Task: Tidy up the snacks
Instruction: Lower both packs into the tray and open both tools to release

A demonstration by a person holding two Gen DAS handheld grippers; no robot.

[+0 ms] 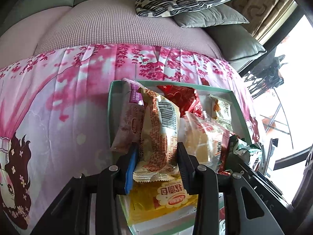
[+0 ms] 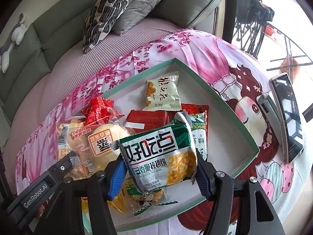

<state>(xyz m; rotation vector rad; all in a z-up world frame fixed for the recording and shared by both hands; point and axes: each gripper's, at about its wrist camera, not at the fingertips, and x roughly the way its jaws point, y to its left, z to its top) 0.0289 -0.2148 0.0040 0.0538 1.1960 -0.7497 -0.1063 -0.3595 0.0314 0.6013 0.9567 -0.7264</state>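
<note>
- Two packets are in our grip at once, one per gripper, both hanging over the green-rimmed box that sits on the pink flowered cloth.
- Our left gripper has its fingers drawn narrow and pressed on the lower half of an orange-and-white bun packet, barcode side toward the camera, its top leaning away over the pile.
- Our right gripper has its fingers set wider, clamped on the two side edges of a green-and-white walnut cookie bag, label up.
- The step in hand looks like placing both packets into the box, so we should lower each one onto a spot of its own, not on the heap.
- The bare white floor at the far right corner of the box, past the cream packet, looks the best room for the cookie bag.
- The bun packet is soft; we judge it will sag, so we should let its far end touch down first and then let go.
- The grippers work close together, with the left one's arm showing at the lower left of the right view, so we should set down one at a time.
- A red wrapper and the biscuit pack lie loose below; dropping from height could knock them askew.
- The phone on its stand beside the box should stay clear of our right elbow swing.
</note>
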